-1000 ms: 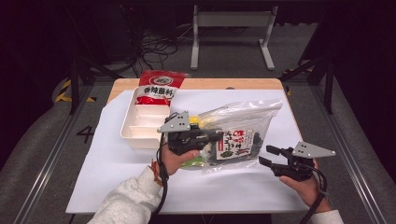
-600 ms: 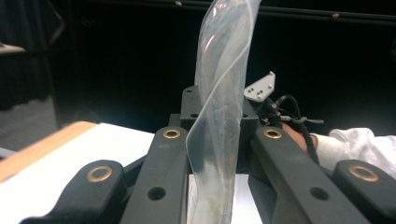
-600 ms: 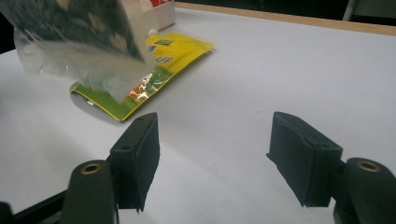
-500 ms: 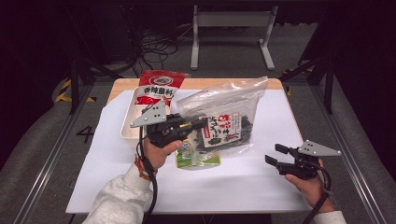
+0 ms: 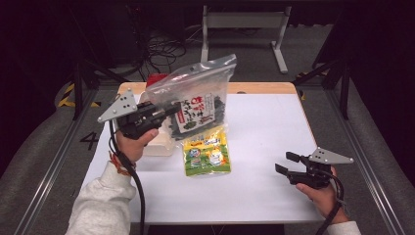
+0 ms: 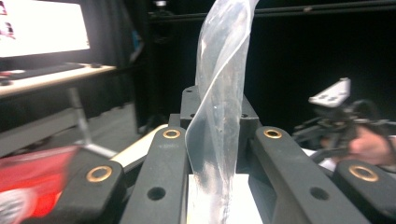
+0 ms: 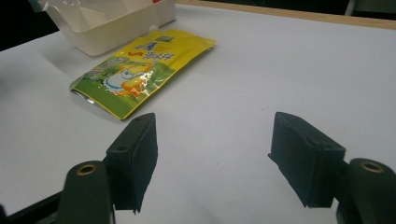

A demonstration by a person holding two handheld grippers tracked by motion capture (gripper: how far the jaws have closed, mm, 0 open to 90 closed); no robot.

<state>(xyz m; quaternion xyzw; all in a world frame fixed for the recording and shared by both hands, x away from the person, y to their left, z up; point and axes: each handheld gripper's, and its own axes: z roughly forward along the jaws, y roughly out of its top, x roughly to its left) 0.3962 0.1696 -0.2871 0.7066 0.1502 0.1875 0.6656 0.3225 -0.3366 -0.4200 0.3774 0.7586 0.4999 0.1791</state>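
On the near right of the table:
right gripper [image 5: 286, 164]: low over the white sheet [image 5: 274, 132], jaws apart with nothing between them; they have just been opening.
yellow pouch [image 5: 207, 155]: flat on the sheet, ahead and to the left of the right gripper in the high view; in the right gripper view [image 7: 140, 70] it lies up-left of the jaws with bare sheet between.
pouch long axis: runs near to far on the table, so slanted across the right gripper's line of reach.
nearer hand: by gap the left hand is closer, but it is busy; right is the free one, a short sideways reach off.
left gripper [image 5: 169, 111]: raised, jaws clamped on the side edge of the clear zip bag [image 5: 195, 100]; film pinched between pads [image 6: 217, 135].
zip bag: hanging in the air above the pouch's far end, dark packet inside.
white tray [image 5: 159, 144]: behind the left hand, just left of the pouch.
likely next: right gripper goes for the pouch.
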